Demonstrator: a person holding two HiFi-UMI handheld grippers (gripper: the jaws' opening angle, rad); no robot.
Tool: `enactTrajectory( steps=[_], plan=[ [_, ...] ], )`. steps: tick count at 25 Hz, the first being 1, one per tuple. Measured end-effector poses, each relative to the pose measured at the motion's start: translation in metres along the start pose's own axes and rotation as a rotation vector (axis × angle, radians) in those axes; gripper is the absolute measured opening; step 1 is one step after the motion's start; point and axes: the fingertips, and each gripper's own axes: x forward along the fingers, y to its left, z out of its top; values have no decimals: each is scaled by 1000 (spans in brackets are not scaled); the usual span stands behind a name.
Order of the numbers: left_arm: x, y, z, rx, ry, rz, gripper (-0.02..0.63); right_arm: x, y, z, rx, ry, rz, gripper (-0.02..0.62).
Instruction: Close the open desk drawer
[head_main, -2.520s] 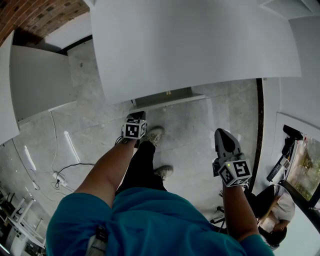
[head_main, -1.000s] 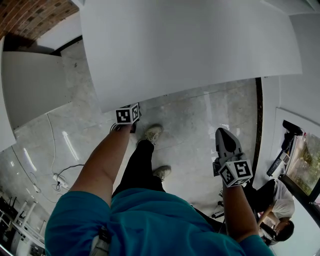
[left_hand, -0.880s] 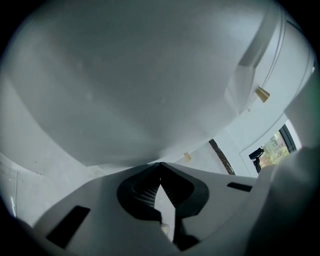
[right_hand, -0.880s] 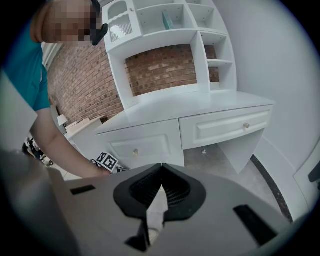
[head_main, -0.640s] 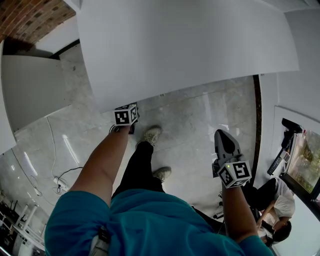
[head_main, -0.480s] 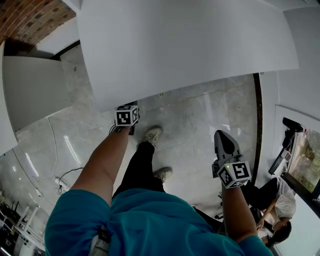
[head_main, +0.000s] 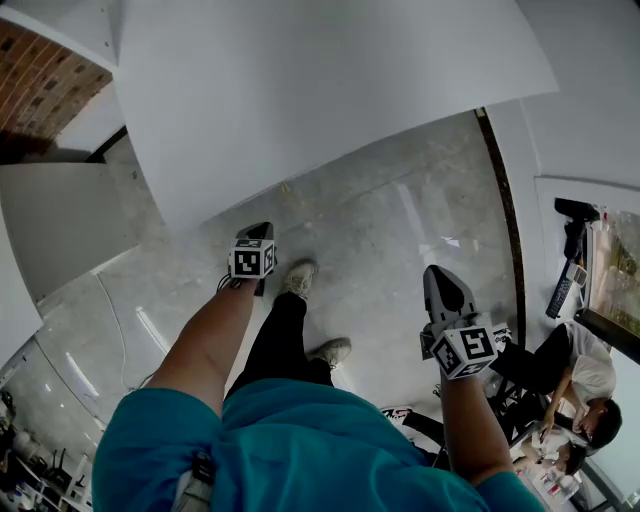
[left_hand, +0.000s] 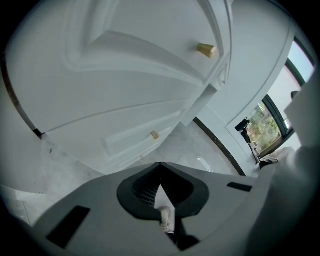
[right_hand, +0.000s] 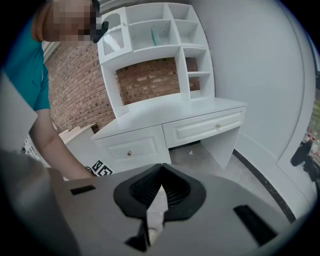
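**White drawers apparently shut – stray bump the main hazard**

White-painted table (right_hand: 190, 111) in full in the right gripper view. Two fronts: pedestal drawer (right_hand: 131, 147) & knee-space drawer (right_hand: 205, 129), both apparently flush w/ the frame, no gap visible. Looks like job done, judging from that alone.

Left tongs (left_hand: 160, 166) pressed together, nothing between. Right tongs (right_hand: 161, 167) likewise pressed together, empty. In the head view: left tongs low, near the table's front edge, over the floor (head_main: 400, 230); right tongs well apart from the table, nearer a seated person (head_main: 580, 375).

Possible trouble:
- Lifting the left tongs close under a brass-coloured knob (left_hand: 205, 49) – could hook it & drag a drawer open.
- Trusting the flush look – can't confirm full seating w/ wide-angle warp; could leave a front slightly proud.
- Swinging the right tongs outward w/o looking – could clip the seated person.
- Pushing again too hard – could slam & rebound.
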Motion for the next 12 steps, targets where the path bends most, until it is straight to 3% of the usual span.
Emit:
enactTrajectory(
  steps=[12],
  plan=[
    [-10,-166,30,291,11,-200,12,-160,-54,-36,149,-138,-263,21]
  ],
)
